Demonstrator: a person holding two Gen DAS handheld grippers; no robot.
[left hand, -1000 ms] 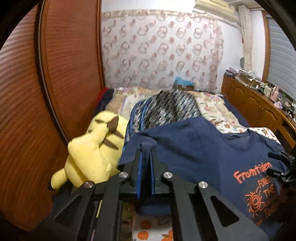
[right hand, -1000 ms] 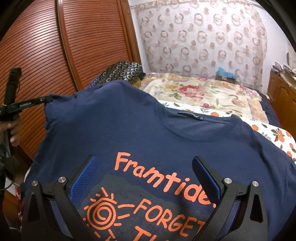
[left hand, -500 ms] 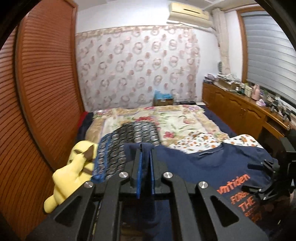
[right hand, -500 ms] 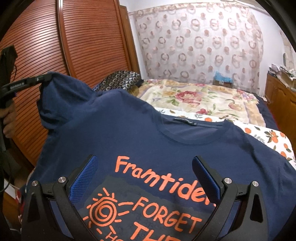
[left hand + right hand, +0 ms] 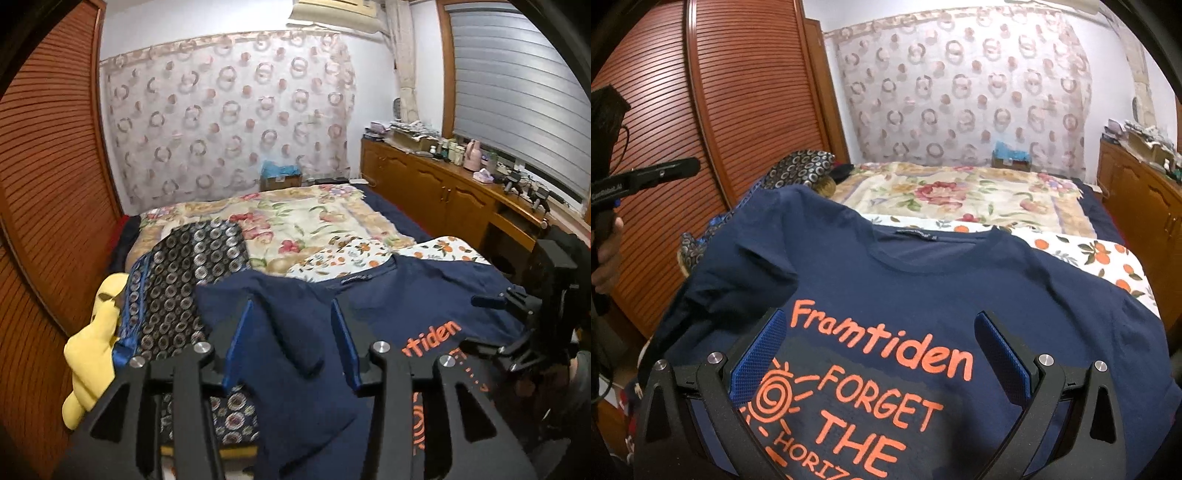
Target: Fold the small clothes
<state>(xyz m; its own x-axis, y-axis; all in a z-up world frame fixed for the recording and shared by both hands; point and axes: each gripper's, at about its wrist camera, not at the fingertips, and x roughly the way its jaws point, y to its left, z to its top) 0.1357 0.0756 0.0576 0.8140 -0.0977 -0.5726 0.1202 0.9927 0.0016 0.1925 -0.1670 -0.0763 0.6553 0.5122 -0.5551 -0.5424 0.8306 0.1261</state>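
A navy T-shirt (image 5: 960, 288) with orange "Framtiden" print lies front-up on the bed. Its left sleeve (image 5: 738, 280) is folded inward over the chest. In the left wrist view that sleeve (image 5: 295, 332) lies loose below my left gripper (image 5: 291, 332). The left jaws are opening and the blue pads (image 5: 236, 332) do not touch the cloth. In the right wrist view the left gripper (image 5: 665, 171) hangs above the shirt's left side. My right gripper (image 5: 882, 350) is wide open over the print with nothing gripped. It also shows at the right edge as right gripper (image 5: 517, 321).
A yellow plush toy (image 5: 96, 354) and a dark ring-patterned cloth (image 5: 192, 280) lie left of the shirt. A floral blanket (image 5: 295, 221) covers the far bed. Slatted wooden doors (image 5: 701, 110) stand at the left. A cluttered wooden cabinet (image 5: 443, 184) runs along the right.
The left gripper, which was shut on the sleeve, carried it up and inward over the shirt, then opened and let it drop. The right gripper stayed open.
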